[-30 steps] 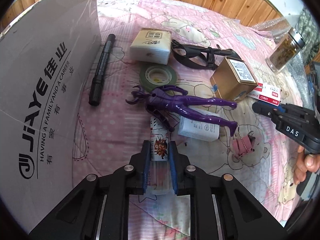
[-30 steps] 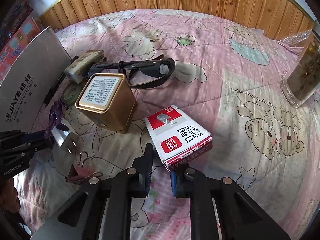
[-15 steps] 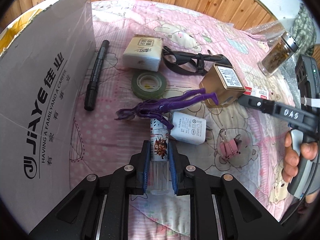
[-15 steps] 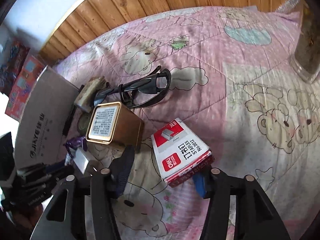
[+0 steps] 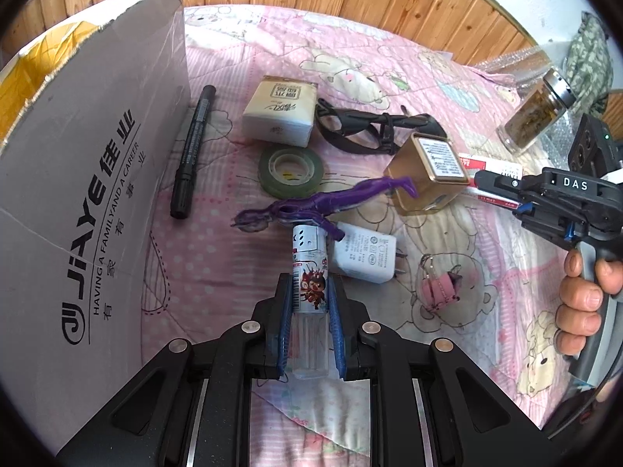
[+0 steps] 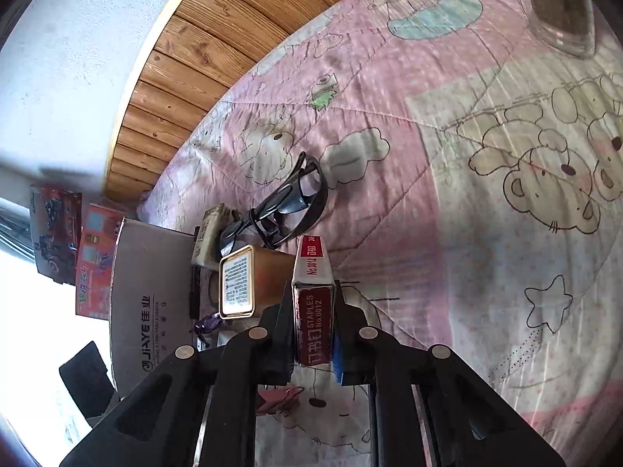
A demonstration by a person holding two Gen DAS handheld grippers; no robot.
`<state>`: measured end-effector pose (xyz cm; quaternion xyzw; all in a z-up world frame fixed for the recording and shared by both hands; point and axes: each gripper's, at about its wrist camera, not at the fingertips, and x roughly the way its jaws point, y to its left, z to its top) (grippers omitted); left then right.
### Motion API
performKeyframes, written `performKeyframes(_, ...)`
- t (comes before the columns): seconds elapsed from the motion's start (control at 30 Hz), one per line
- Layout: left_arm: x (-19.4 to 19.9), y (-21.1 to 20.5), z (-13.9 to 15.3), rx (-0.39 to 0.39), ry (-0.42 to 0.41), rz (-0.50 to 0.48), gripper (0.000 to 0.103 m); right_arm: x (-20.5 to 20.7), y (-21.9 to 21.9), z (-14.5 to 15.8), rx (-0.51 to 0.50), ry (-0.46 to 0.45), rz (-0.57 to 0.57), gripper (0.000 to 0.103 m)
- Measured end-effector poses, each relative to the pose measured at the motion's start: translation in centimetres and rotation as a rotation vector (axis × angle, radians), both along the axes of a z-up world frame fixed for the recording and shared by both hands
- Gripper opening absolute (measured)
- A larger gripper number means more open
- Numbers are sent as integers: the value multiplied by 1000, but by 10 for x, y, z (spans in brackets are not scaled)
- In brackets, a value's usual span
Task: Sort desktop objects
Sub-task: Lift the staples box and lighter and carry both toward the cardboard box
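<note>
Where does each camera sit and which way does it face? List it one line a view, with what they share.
Left wrist: on the left gripper, angled down at the quilt; its jaws clamp a small bottle; the right gripper and a hand show.
Right wrist: on the right gripper, rolled sideways, jaws clamping a staples box.
Shared: gold tin, glasses, cardboard box.

Cardboard box (image 5: pixel 89 179) wall at left — clutter ahead, quilt (image 6: pixel 486 233) bare rightward

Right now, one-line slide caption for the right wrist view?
Right gripper shut on a red staples box, beside a gold tin and black glasses on a pink quilt.
</note>
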<state>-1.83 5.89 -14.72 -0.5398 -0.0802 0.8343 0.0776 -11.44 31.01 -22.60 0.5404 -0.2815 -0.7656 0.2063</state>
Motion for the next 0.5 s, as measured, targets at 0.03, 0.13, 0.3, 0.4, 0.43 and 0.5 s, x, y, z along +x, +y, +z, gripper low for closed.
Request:
performKeyframes(0.03,1,0,2,4,7,-4,18,4,3,8,9,18,0,15)
performKeyframes(0.13,3,2,9,16,23,-15,18,10,-4,34,43,81,8,15)
performKeyframes(0.3,5,6,18,30,42,-26,18,26,-21,69,78,168,50,15)
performKeyframes(0.4,6,6,26,37,53,-27,18,37,-34,80,99,202,87,15)
performKeyframes(0.43,7,6,28,38,59,-25,18,40,-38,83,109,211,99,15)
performKeyframes(0.5,8,5,35,47,71,-21,18,45,-46,88,126,228,117,15)
